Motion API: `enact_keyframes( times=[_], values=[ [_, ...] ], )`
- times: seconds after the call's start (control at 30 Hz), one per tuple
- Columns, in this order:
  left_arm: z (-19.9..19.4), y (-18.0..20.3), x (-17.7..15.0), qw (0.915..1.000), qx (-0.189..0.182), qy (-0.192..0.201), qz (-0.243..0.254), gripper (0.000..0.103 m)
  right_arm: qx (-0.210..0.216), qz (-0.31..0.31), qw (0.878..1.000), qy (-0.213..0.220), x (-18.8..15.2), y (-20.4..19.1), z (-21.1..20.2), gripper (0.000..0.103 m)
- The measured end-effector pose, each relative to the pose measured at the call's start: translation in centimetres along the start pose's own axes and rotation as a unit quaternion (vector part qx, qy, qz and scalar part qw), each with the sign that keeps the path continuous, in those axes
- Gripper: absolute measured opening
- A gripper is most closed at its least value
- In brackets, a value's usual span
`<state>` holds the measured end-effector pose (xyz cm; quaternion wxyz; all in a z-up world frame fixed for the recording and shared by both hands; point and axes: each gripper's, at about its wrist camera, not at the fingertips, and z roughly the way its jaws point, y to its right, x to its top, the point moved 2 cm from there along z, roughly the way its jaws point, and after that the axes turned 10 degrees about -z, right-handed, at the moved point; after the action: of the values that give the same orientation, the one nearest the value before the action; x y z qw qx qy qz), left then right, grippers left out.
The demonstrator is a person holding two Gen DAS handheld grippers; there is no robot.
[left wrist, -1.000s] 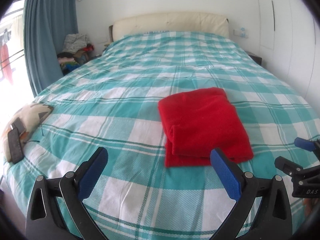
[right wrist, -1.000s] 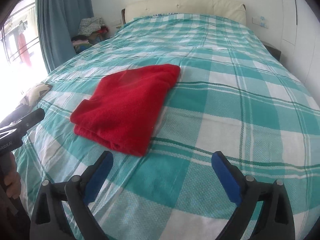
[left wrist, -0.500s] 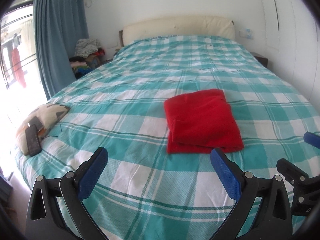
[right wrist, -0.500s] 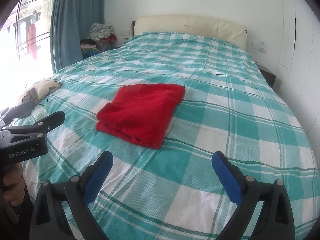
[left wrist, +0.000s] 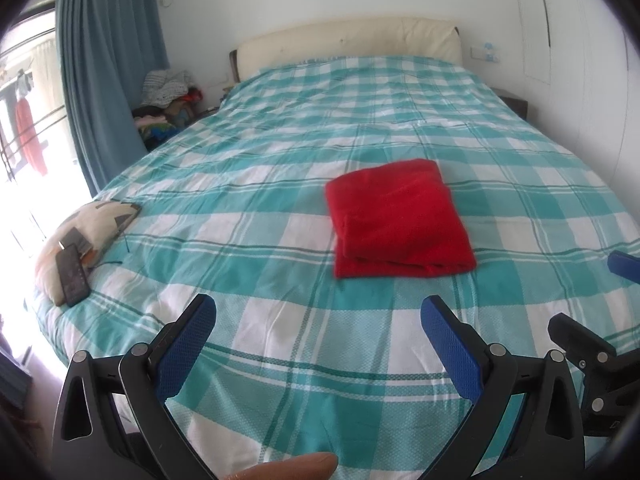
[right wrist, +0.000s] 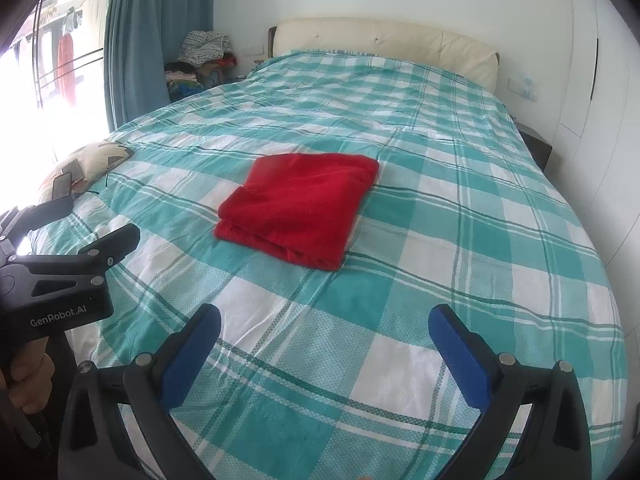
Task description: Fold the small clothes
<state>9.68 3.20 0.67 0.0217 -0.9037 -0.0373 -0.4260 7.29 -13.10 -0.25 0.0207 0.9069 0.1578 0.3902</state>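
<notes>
A red garment lies folded in a flat rectangle on the teal-and-white checked bed; it also shows in the right wrist view. My left gripper is open and empty, held above the bed's near edge, short of the garment. My right gripper is open and empty, also back from the garment. The left gripper shows at the left of the right wrist view. The right gripper's fingers show at the right edge of the left wrist view.
A patterned cushion with a dark phone on it lies at the bed's left edge. A blue curtain and a pile of clothes stand by the window. A cream headboard and white wall are at the back.
Both grippers have drawn back and up from the folded red garment, which now looks smaller and farther away. The garment has not moved. Both stay open.
</notes>
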Motion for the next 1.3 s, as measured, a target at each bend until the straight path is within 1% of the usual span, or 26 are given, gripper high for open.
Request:
enact_keyframes(
  times=[0.07,0.13,0.37,0.53,0.67,0.83,1.0,1.07,1.2,1.3],
  values=[
    [-0.1,-0.1,-0.1,0.9998,-0.015,-0.01,-0.007,0.103,-0.002,0.0,1.0,-0.002,0.1,0.0,-0.2,0.102],
    [-0.2,-0.2,-0.1,0.9996,-0.022,-0.014,-0.013,0.103,-0.004,-0.003,1.0,-0.003,0.1,-0.1,-0.3,0.102],
    [-0.5,-0.3,-0.1,0.9998,-0.011,-0.011,-0.011,0.103,-0.003,-0.005,1.0,-0.009,0.3,-0.3,-0.6,0.102],
    [-0.7,-0.6,0.3,0.9997,-0.004,-0.014,-0.018,0.103,0.002,-0.004,1.0,-0.004,0.9,-0.6,-1.2,0.102],
    [-1.4,-0.8,0.8,0.9997,0.006,-0.007,-0.024,0.103,0.002,-0.002,1.0,0.001,1.5,-0.7,-1.9,0.102],
    [-2.4,-0.6,1.5,0.9998,-0.007,-0.006,-0.018,0.103,0.004,0.01,1.0,0.003,2.2,-0.4,-2.8,0.102],
    [-2.9,-0.3,1.7,0.9998,0.0,-0.008,-0.015,0.103,-0.01,0.005,1.0,0.001,2.9,-0.3,-3.4,0.102],
    [-2.9,-0.4,1.7,0.9997,-0.005,-0.015,-0.02,0.103,-0.012,0.006,1.0,-0.002,2.9,-0.2,-3.4,0.102],
    [-2.8,-0.7,1.8,0.9996,-0.001,-0.016,-0.024,0.103,-0.012,0.007,1.0,-0.009,2.6,-0.3,-3.3,0.102],
    [-2.7,-0.8,1.9,0.9993,-0.009,-0.024,-0.026,0.103,-0.009,0.008,1.0,-0.012,2.3,-0.4,-3.2,0.102]
  ],
)
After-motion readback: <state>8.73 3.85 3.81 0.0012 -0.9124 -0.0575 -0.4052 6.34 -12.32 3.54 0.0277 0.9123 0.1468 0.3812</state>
